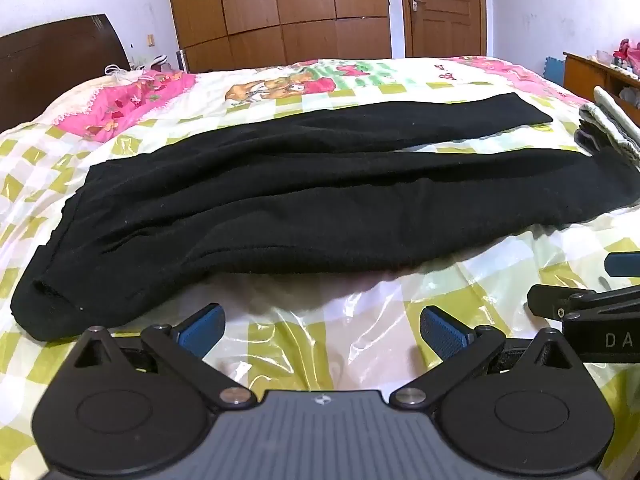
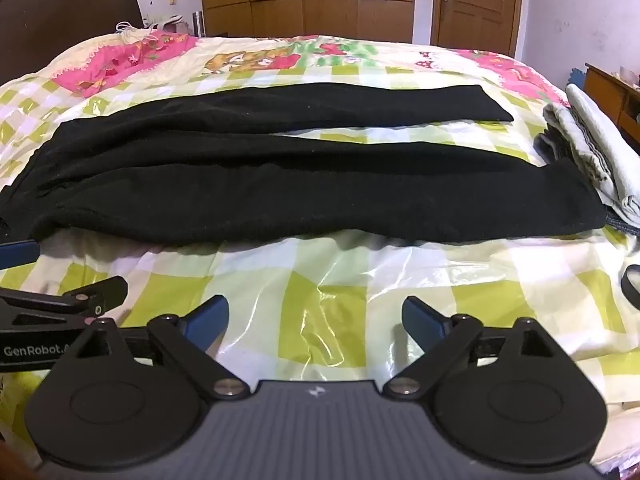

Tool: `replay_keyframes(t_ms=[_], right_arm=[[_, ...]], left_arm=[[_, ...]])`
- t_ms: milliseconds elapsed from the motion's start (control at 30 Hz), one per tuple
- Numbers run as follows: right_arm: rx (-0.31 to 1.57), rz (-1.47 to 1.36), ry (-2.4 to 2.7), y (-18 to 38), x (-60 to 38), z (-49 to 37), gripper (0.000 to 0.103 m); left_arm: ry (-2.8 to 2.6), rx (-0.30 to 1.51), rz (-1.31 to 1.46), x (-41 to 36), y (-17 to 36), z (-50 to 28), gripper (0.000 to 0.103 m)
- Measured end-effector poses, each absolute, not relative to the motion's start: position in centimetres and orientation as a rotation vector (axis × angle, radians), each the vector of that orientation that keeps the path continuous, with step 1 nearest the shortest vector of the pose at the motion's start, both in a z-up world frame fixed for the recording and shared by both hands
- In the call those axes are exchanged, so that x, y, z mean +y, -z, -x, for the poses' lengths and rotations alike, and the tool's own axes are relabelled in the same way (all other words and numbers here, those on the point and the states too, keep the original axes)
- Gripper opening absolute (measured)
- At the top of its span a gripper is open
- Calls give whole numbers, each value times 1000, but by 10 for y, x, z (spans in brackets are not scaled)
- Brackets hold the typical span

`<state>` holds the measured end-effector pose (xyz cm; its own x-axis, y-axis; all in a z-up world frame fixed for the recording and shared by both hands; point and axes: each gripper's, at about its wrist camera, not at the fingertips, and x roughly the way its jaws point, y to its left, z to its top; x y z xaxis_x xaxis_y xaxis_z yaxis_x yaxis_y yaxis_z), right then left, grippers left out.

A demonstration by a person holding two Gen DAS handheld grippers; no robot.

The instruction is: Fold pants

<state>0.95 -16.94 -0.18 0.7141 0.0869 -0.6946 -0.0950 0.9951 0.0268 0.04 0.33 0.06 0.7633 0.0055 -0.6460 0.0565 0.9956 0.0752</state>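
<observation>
Black pants [image 1: 280,200] lie spread flat across the bed, waistband at the left, both legs running to the right with a strip of bedcover between them. The right wrist view shows the same pants [image 2: 304,188] from further right. My left gripper [image 1: 322,326] hovers just short of the pants' near edge, open, nothing between its blue pads. My right gripper [image 2: 316,318] is open too, over the bedcover in front of the near leg. Each gripper shows at the edge of the other's view: right gripper [image 1: 600,292], left gripper [image 2: 52,280].
The bed [image 1: 360,328] has a green-checked, cartoon-print cover under clear plastic. Folded pale and dark clothes [image 2: 592,148] are stacked at the right, touching the near leg's cuff. A black ring [image 2: 632,284] lies at the far right. Headboard, wardrobe and door stand behind.
</observation>
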Motion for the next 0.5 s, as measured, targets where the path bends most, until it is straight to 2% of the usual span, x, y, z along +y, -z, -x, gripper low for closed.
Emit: replay_keyframes(t_ms=[500], right_arm=[[782,24,-98,2,-169,-10,92]], left_arm=[[55,733,-79,4,5,-4,103]])
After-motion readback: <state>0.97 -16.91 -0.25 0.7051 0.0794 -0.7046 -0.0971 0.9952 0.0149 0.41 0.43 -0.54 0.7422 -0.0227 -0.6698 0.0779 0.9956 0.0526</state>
